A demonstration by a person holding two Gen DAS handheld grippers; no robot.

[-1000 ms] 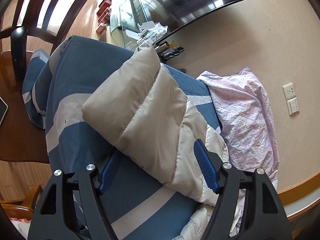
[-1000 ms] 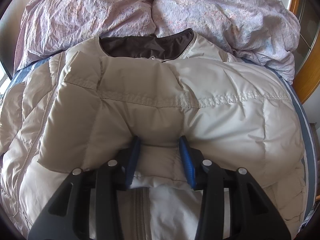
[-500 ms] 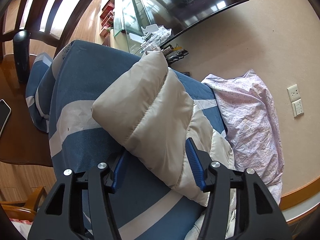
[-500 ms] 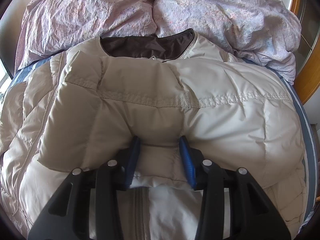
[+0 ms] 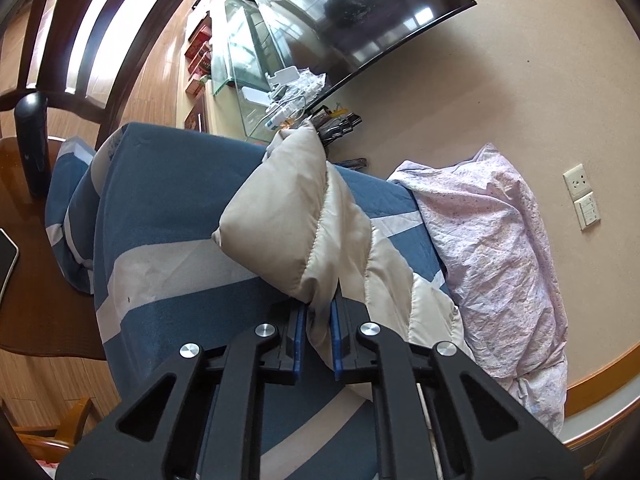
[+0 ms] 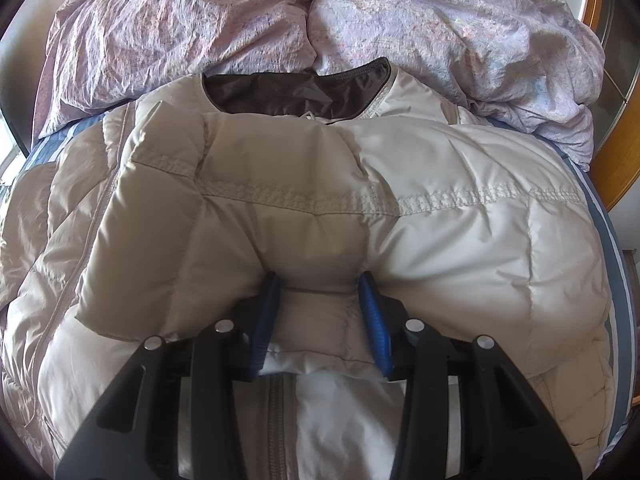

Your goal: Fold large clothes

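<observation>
A: Where does the left wrist view look from?
B: Low behind its blue-padded fingers [image 5: 298, 336], close over the blue-and-white striped bedspread [image 5: 168, 264], facing a beige wall [image 5: 500, 92].
A: And the right?
B: Close above the puffy beige quilted jacket [image 6: 304, 216], facing the crumpled lilac floral duvet [image 6: 200, 28] beyond its fingertips; both views share jacket and duvet

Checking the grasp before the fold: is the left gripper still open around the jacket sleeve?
No. The left gripper has its blue pads pinched on the beige puffer jacket sleeve.
</observation>
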